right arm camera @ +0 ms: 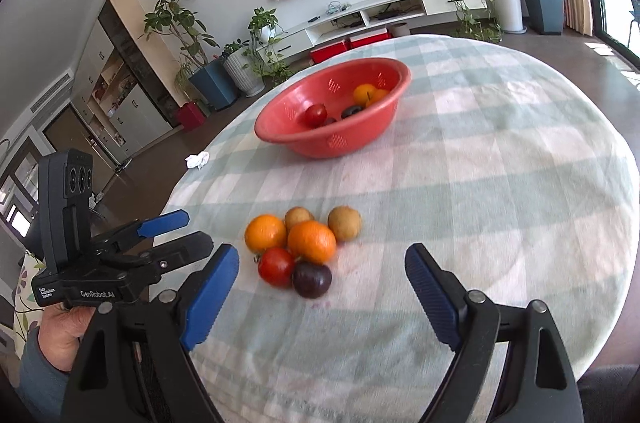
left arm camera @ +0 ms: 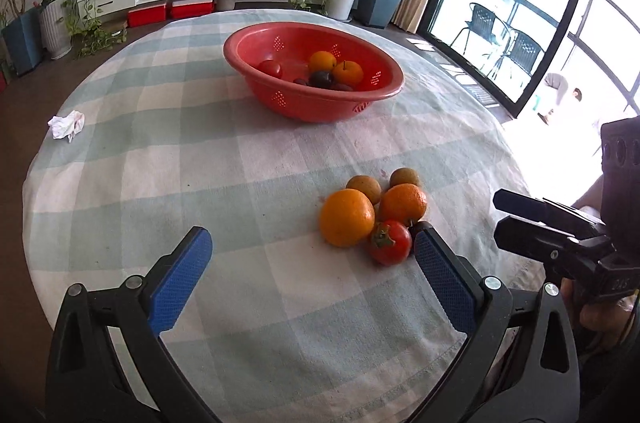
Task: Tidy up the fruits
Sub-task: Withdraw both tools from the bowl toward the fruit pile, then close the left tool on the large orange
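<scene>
left tool [left arm camera: 312, 255] and right tool [right arm camera: 320, 271] both gape empty | loose fruit cluster [right arm camera: 302, 249] near worktop's [right arm camera: 500, 191] near edge | soft red tomato [right arm camera: 275, 266] bruises: clasp its sides gently | red perforated plastic basin [right arm camera: 332, 107] sits beyond, part-filled

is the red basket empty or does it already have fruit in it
Not empty: the red basket holds a few fruits, including two oranges, a tomato and a dark plum.
</scene>
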`<state>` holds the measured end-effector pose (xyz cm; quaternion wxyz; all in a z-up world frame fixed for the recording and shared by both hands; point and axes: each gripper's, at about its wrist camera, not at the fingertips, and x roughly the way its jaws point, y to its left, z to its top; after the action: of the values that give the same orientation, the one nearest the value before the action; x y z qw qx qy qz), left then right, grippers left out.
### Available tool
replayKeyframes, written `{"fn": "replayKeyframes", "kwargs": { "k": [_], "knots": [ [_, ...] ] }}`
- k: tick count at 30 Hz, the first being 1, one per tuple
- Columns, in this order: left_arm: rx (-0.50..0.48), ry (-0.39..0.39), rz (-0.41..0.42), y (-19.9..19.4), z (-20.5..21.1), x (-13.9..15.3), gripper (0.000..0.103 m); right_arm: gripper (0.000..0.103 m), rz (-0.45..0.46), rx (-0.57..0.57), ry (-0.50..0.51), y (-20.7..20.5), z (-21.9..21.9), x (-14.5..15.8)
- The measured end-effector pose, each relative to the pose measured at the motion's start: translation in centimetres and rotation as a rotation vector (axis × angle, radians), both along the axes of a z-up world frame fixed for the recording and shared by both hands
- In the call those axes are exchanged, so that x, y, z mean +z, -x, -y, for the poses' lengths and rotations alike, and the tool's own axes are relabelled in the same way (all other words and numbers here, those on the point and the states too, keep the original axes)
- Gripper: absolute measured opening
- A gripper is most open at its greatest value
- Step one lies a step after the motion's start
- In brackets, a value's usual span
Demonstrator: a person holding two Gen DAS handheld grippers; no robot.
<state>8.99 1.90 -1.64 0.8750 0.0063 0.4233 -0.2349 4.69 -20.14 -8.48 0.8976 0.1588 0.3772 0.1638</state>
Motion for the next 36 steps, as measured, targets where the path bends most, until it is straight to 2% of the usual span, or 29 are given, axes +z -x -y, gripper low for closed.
{"fn": "replayKeyframes", "kwargs": {
  "k": [7, 13, 19, 22, 26, 36],
  "knots": [
    [0.012, -0.023, 0.013, -0.4, 0.7, -0.2, 0.103, 0.089, -0.016, -0.005, 0.028, 1.3, -0.8, -0.6],
    [0.015, -0.061, -0.041, -1.9, 1.2, -1.1, 0.103, 0.089, -0.035, -0.029, 0.021, 1.4, -0.3, -1.0],
    [0.011, -0.042, -0.055, -3.4, 1.1, -1.0, 0.102, 0.089, -0.038, -0.046, 0.014, 1.4, 0.1, -1.1],
    [-0.006, -0.042, -0.067, -4.0, 1.5, -0.9, 0.091, 0.089, -0.039, -0.049, 0.010, 1.3, 0.2, -1.1],
    [-0.025, -0.043, -0.099, -4.7, 2.2, -1.2, 0.072, 0.089, -0.038, -0.048, 0.010, 1.3, 0.3, -1.1],
    [-0.070, -0.049, -0.166, -6.0, 3.3, -2.1, 0.071, 0.089, -0.038, -0.045, 0.009, 1.4, 0.5, -1.2]
  ]
}}
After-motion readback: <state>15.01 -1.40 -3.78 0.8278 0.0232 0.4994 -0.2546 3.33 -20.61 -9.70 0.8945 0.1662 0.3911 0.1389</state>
